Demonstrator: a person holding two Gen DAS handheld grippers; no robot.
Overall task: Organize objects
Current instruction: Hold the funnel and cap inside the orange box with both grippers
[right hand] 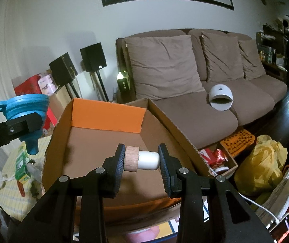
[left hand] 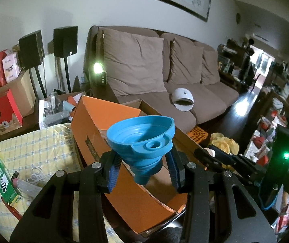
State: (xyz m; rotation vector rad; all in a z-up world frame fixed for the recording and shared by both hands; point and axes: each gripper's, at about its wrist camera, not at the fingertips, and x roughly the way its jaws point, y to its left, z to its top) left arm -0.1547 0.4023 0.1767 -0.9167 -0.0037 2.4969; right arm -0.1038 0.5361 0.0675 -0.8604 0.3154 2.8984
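Blue and soft, the funnel (left hand: 142, 147) sits in the left gripper (left hand: 143, 174), wide end up and spout down. The jaws are partly closed and squeeze its folded sides, so it is held, not loose. It hangs in the air over the left wall of the box (right hand: 96, 151), above the table with the yellow checked cloth (left hand: 43, 147). To do this step well, I think the left hand should bring the funnel over the bare brown floor of the box, go low, and only then let go. The funnel is rubbery, so a hard squeeze could bend it and make it spring away when the jaws open. A slow, gentle release looks best. Next, near the middle, the right gripper (right hand: 141, 162) holds a stopper (right hand: 141, 158) with a wood cap and a white plug. It lies sideways between the pads, one end on each pad, and the jaws are partly closed on it. It hangs just above the open box and is not yet down inside. The stopper is round, so it may roll when dropped. Putting it down low, near a wall or corner, should keep it still. The two hands are close, so I would set one thing down at a time. Further right is a brown sofa (right hand: 215, 105), which needs no care now.
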